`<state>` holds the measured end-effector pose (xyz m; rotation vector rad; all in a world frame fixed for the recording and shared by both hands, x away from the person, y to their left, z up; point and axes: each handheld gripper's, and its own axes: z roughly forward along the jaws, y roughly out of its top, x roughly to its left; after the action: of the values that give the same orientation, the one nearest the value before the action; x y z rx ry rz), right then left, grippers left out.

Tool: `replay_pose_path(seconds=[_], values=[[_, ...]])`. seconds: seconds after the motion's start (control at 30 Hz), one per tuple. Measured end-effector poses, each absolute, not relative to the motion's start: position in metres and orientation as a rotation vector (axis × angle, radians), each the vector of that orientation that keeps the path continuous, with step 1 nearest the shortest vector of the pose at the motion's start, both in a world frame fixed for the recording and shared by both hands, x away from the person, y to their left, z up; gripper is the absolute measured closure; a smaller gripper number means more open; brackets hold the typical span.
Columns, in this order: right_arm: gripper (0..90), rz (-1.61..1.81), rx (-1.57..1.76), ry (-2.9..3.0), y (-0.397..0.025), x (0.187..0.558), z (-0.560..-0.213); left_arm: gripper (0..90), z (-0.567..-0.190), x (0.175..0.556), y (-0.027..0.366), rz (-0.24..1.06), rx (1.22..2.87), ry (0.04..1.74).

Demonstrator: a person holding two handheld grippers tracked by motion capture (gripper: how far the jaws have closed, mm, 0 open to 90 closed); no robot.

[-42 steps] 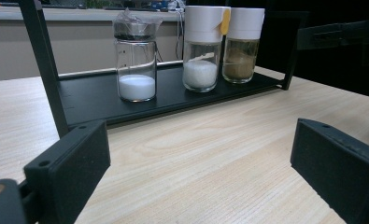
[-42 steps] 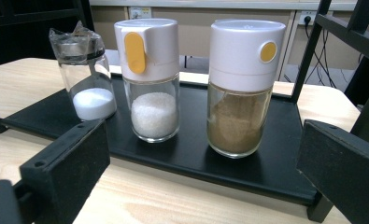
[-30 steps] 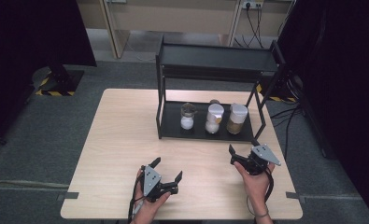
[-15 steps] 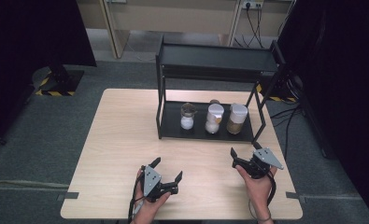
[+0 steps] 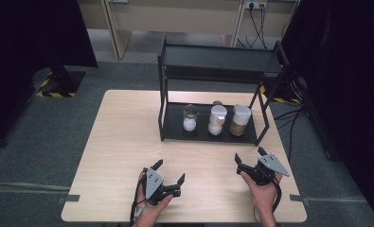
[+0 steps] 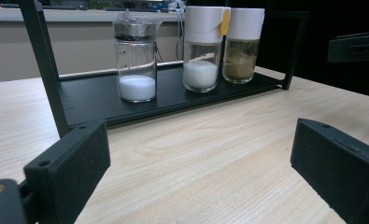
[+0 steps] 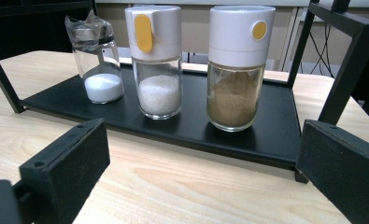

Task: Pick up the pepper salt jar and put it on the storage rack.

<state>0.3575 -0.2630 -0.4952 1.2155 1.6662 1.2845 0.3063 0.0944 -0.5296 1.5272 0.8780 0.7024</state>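
Three jars stand in a row on the bottom shelf of a black two-tier rack [image 5: 201, 135]. A small glass jar with white powder [image 5: 190, 118] [image 6: 136, 60] [image 7: 96, 63] is at the left. In the middle is a white-capped shaker of white grains [image 5: 217, 120] [image 6: 202, 46] [image 7: 158, 60], and at the right a white-capped shaker of brown powder [image 5: 240, 120] [image 6: 242, 44] [image 7: 237, 67]. My left gripper [image 5: 169, 172] [image 6: 198, 168] is open near the table's front edge, empty. Farther right, my right gripper [image 5: 249, 157] [image 7: 205, 168] is open, empty, facing the shakers.
The rack's top shelf [image 5: 220, 59] is bare and overhangs the jars. Its black upright posts [image 6: 44, 65] [image 7: 348, 60] frame the shelf opening. The wooden table [image 5: 128, 137] has free room left of the rack. Dark curtains and cables lie beyond the table.
My right gripper has shifted slightly to the right and nearer the front edge. The left gripper and the jars have stayed put.
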Motion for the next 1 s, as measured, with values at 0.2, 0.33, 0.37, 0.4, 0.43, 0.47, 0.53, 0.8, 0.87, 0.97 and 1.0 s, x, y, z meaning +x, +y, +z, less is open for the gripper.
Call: replay_pose_path(seconds=[0.2,0.33,0.37,0.4,0.43,0.47,0.53,0.8,0.87,0.97,1.0], values=[[2.9,1.286,1.221,1.665,-0.265,0.352,-0.498,4.2,-0.53,0.306,0.094,0.703,1.527,0.877],[2.9,1.288,1.22,1.663,-0.266,0.349,-0.499,4.2,-0.53,0.306,0.094,0.704,1.527,0.877],[2.9,1.288,1.221,1.664,-0.266,0.349,-0.5,4.2,-0.53,0.306,0.094,0.704,1.527,0.877],[2.9,1.287,1.22,1.665,-0.267,0.348,-0.5,4.2,-0.53,0.306,0.094,0.704,1.527,0.877],[2.9,1.287,1.22,1.665,-0.267,0.348,-0.5,4.2,-0.53,0.306,0.094,0.704,1.527,0.877],[2.9,1.288,1.221,1.665,-0.267,0.347,-0.5,4.2,-0.53,0.306,0.094,0.704,1.527,0.877],[2.9,1.288,1.219,1.666,-0.267,0.345,-0.5,4.2,-0.53,0.306,0.094,0.704,1.527,0.877],[2.9,1.291,1.212,1.667,-0.268,0.339,-0.5,4.2,-0.53,0.306,0.094,0.707,1.531,0.875],[2.8,1.29,1.212,1.668,-0.268,0.338,-0.5,4.2,-0.53,0.306,0.094,0.707,1.531,0.875],[2.8,1.289,1.21,1.668,-0.269,0.337,-0.5,4.2,-0.53,0.306,0.094,0.707,1.531,0.875],[2.8,1.288,1.212,1.667,-0.269,0.337,-0.5,4.2,-0.53,0.306,0.094,0.707,1.531,0.875]])
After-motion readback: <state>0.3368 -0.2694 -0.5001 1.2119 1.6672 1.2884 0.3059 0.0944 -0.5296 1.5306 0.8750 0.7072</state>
